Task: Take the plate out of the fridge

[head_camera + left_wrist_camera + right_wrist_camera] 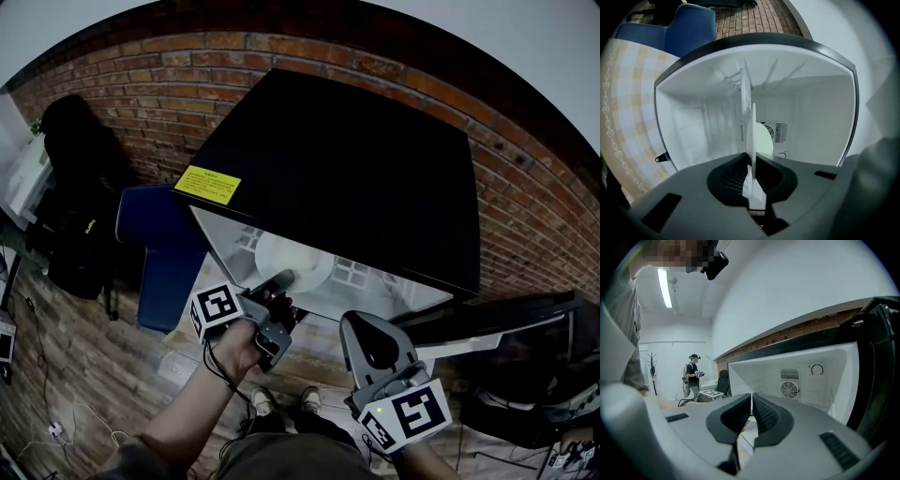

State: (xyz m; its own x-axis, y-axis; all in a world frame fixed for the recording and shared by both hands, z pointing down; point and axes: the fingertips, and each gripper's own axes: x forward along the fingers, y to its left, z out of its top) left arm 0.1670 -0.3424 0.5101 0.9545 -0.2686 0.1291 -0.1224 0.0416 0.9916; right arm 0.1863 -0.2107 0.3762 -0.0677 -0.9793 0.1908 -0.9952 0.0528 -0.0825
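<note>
The black mini fridge [356, 159] stands open, and a white plate [302, 255] lies on its shelf near the front. My left gripper [281, 279] reaches in from the front and is shut on the plate's near rim. In the left gripper view the plate [753, 133] shows edge-on, pinched between the two pads of the left gripper [751, 159]. My right gripper [364, 323] hangs outside the fridge at the front right. In its own view the right gripper [751, 397] is shut with nothing between its jaws, facing the white fridge interior [801, 376].
The fridge door [487, 328] is swung open to the right. A blue chair [164, 253] stands left of the fridge, and a brick wall [150, 84] runs behind it. A wire shelf [743, 93] carries the plate. A person [693, 373] stands far off.
</note>
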